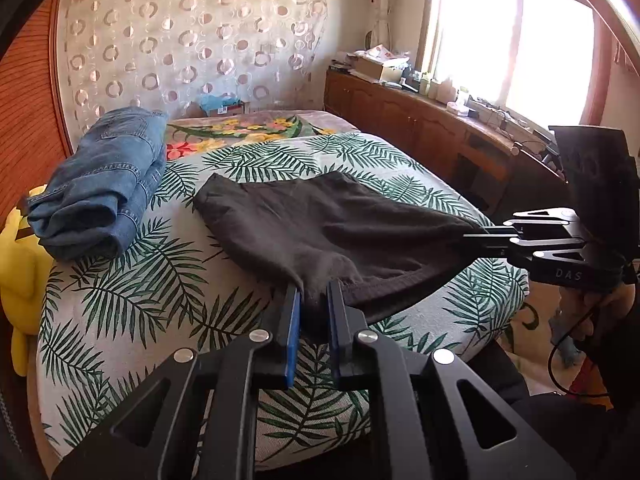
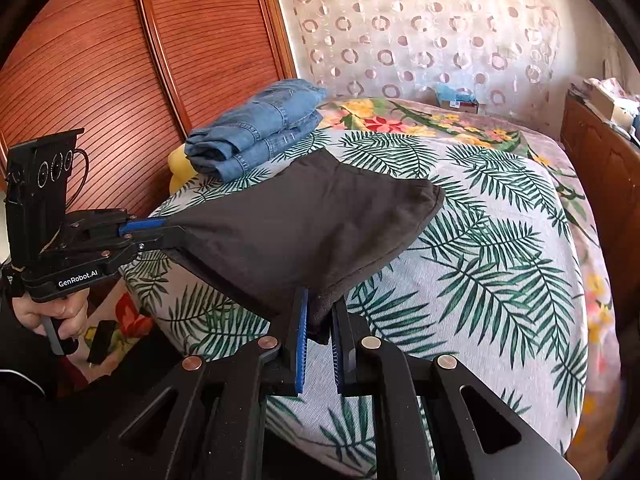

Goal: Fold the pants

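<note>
Dark grey pants [image 1: 320,224] lie partly folded on the leaf-print bed cover [image 1: 132,296], their near edge lifted off it. My left gripper [image 1: 314,296] is shut on the near left corner of the pants. My right gripper [image 2: 320,312] is shut on the near right corner; it also shows in the left wrist view [image 1: 468,240] at the right. The left gripper shows in the right wrist view [image 2: 168,232] at the left, pinching the pants [image 2: 304,224]. The far fold rests on the bed.
Folded blue jeans [image 1: 104,184] lie at the bed's far left, also in the right wrist view [image 2: 256,128]. A yellow plush [image 1: 20,272] sits beside the bed. A wooden sideboard [image 1: 420,128] with clutter runs under the window at right. A wooden wardrobe [image 2: 120,80] stands left.
</note>
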Available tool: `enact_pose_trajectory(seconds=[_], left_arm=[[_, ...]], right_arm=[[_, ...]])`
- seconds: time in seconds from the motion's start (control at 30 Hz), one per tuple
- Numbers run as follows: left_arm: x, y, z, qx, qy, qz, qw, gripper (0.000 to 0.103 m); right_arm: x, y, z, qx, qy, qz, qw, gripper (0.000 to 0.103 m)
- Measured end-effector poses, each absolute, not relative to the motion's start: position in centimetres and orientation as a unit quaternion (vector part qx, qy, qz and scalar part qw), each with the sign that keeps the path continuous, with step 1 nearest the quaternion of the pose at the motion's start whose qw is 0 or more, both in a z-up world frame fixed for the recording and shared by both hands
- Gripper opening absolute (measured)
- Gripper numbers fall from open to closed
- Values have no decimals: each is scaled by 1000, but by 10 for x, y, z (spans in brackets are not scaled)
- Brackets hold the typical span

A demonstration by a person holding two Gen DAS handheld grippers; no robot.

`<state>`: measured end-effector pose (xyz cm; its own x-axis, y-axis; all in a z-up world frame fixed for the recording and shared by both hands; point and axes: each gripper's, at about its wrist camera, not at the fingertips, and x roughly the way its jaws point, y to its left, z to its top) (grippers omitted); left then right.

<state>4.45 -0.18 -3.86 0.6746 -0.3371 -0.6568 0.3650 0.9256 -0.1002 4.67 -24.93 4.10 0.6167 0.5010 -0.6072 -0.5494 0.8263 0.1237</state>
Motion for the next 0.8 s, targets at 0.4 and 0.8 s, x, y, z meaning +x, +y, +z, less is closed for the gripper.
enact_pose_trajectory(seconds=[0.4, 0.8], left_arm=[[64, -2, -30, 27, 346, -196, 917, 13], [143, -1, -34, 22, 354, -184, 917, 13]], right_arm=[[58, -247, 45, -32, 312, 286, 906, 10], [124, -240, 44, -11, 304, 254, 918, 10]])
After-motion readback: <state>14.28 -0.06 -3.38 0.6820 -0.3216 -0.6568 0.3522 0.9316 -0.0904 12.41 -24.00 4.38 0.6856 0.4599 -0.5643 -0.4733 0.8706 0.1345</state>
